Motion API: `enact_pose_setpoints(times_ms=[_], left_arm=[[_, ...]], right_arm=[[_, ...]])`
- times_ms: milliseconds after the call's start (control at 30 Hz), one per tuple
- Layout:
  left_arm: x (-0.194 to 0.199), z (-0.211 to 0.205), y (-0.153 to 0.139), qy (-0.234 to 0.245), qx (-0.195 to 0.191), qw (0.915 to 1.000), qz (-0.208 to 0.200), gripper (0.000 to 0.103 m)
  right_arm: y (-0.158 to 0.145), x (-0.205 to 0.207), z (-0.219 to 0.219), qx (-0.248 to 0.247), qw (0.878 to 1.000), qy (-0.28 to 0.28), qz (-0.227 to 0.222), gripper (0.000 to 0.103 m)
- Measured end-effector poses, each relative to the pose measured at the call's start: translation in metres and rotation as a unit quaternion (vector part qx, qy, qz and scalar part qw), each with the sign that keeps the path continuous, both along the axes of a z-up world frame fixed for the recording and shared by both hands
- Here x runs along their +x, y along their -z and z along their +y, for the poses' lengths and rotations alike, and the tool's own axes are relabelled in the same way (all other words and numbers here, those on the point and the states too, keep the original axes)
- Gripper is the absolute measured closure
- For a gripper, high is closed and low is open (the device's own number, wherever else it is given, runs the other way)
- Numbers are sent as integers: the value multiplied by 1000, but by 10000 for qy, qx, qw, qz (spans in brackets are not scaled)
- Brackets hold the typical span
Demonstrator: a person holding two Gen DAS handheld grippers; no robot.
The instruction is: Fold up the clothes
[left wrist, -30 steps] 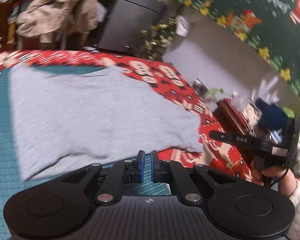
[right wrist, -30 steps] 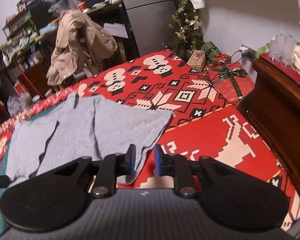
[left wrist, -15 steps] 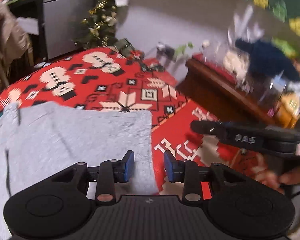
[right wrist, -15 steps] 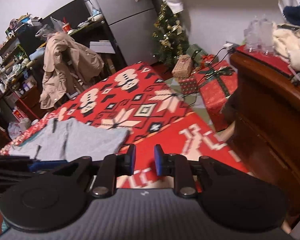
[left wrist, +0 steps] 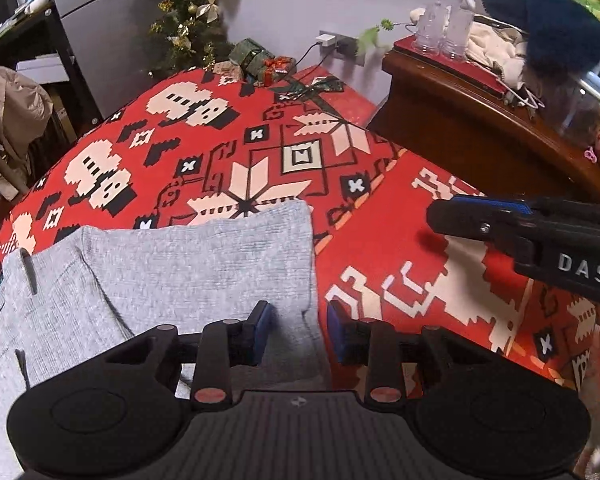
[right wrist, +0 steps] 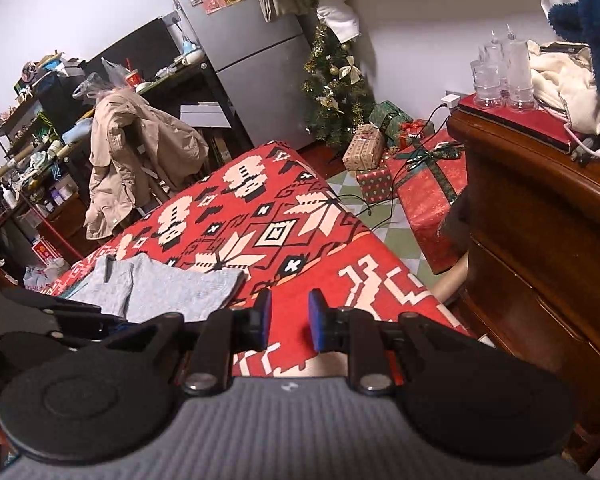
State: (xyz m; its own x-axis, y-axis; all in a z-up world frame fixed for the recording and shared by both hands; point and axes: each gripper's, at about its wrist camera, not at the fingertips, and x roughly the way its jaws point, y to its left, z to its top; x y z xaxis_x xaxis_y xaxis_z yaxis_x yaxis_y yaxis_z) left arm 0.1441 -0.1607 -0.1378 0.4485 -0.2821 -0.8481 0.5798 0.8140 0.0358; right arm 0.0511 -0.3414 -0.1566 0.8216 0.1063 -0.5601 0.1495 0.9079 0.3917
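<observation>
A grey knit garment [left wrist: 172, 272] lies flat on the red patterned blanket [left wrist: 284, 152], with a fold line down its left part. My left gripper [left wrist: 298, 330] is open and empty, hovering over the garment's near right corner. My right gripper [right wrist: 286, 320] is open and empty, above bare blanket to the right of the garment [right wrist: 160, 288]. In the left wrist view the right gripper [left wrist: 480, 216] shows from the side at the right. In the right wrist view the left gripper [right wrist: 60, 312] shows at the lower left.
A dark wooden cabinet [right wrist: 540, 220] with clear bottles [right wrist: 500, 76] and clothes stands right of the bed. Wrapped gifts [right wrist: 424, 184] and a small Christmas tree [right wrist: 336, 80] sit beyond the bed's far corner. A chair with a beige coat [right wrist: 132, 160] stands far left.
My left gripper swung right to the garment's right corner and opened from nearly shut. My right gripper drew back to the right, off the garment, and stayed open.
</observation>
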Motion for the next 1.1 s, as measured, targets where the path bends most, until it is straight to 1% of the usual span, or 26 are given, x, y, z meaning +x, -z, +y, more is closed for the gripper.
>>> enact_pose_setpoints(times_ms=[33, 100, 167, 200, 267, 333, 367, 433, 467, 567, 767, 800, 900, 933, 1033, 1100], left_arm=[[1, 0, 0, 6, 24, 10000, 11, 97], [2, 2, -1, -3, 36, 10000, 11, 99], [3, 9, -4, -146, -137, 9998, 61, 99], [4, 15, -7, -240, -262, 9993, 77, 99], [4, 32, -19, -512, -662, 9964, 97, 100], [5, 56, -32, -844, -1107, 9901, 153, 100], [6, 69, -39, -1021, -1358, 9853, 192, 100], [7, 96, -53, -1381, -1863, 9724, 252, 100], [8, 110, -60, -1562, -2110, 9646, 265, 100], [5, 153, -78, -2059, -2640, 9420, 213, 100], [-18, 231, -96, -2887, -3074, 9065, -199, 100], [-24, 243, -96, -2989, -3126, 9013, -241, 100], [-40, 278, -91, -3376, -3273, 8821, -290, 100], [-44, 290, -86, -3528, -3324, 8743, -266, 100], [-52, 321, -66, -3930, -3541, 8486, -73, 100], [-54, 334, -53, -4087, -3692, 8346, 97, 100]], right_arm=[[-1, -1, 0, 15, 10000, -1, -15, 81], [-1, -2, -1, 45, 10000, 2, -31, 81], [-2, -4, -1, 72, 10000, -2, -32, 81], [-2, -5, -1, 83, 10000, -7, -32, 81], [-4, -6, 0, 88, 9999, -29, -40, 81], [-7, -6, 3, 93, 9999, -64, -48, 81], [-8, -6, 4, 95, 9999, -88, -51, 81], [-11, -4, 9, 103, 9998, -153, -50, 80], [-13, -2, 14, 93, 9997, -210, -51, 80], [-21, 3, 29, 48, 9992, -386, -54, 80], [-38, 19, 73, -127, 9963, -852, -57, 80], [-41, 21, 81, -150, 9955, -929, -57, 80], [-51, 31, 108, -234, 9924, -1203, -57, 80], [-54, 34, 117, -257, 9913, -1289, -60, 80], [-63, 42, 144, -326, 9874, -1546, -71, 80], [-67, 47, 162, -352, 9847, -1705, -53, 80]])
